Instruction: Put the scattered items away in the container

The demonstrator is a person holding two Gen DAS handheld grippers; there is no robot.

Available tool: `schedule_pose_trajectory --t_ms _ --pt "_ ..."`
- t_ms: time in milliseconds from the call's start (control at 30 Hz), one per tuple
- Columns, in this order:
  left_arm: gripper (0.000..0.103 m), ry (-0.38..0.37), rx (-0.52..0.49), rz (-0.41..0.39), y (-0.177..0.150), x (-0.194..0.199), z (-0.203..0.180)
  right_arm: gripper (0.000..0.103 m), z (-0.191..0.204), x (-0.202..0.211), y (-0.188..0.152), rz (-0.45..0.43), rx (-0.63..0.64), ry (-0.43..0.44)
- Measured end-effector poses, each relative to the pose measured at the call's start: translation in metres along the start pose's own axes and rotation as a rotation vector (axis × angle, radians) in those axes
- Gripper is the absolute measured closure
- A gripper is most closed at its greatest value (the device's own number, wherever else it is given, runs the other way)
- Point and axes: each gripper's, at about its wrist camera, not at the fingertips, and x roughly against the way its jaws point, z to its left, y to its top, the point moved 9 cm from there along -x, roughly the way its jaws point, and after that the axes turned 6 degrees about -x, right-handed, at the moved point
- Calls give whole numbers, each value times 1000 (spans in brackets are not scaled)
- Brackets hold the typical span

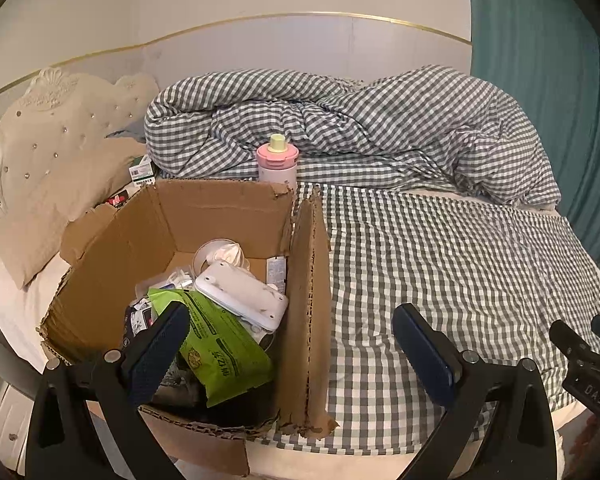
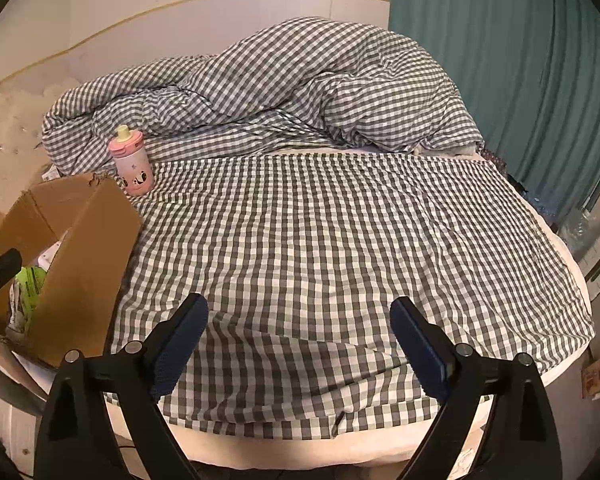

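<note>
Faintly, "DAS" on the right tongs, green packet's print unreadable.

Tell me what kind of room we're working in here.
Most likely a bedroom: a bed with a gingham sheet, a rumpled matching duvet and a tufted headboard; teal curtains behind.

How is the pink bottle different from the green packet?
The pink bottle stands upright on the checked bed sheet, outside the cardboard box; the green packet lies tilted inside the box on other things. The bottle is a rigid cylinder with a yellow spout; the packet is soft, flat and printed. Neither is held by a gripper.
</note>
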Motion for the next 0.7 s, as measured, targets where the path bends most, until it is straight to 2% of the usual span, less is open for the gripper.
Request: schedule_pose_trajectory --t_ms 300,467,567,700 --pt "0 -5 10 26 -3 -8 -2 10 0 -5 -3 15 -5 -3" --pt "0 -76 54 44 -5 -14 -7 10 0 -6 -7 21 -4 -8" --pt "0 -21 61 26 -7 -10 -4 10 -1 -7 -10 29 -6 -10" --pt "0 3 30 9 -6 -4 -8 10 -4 -9 -13 35 -11 -12"
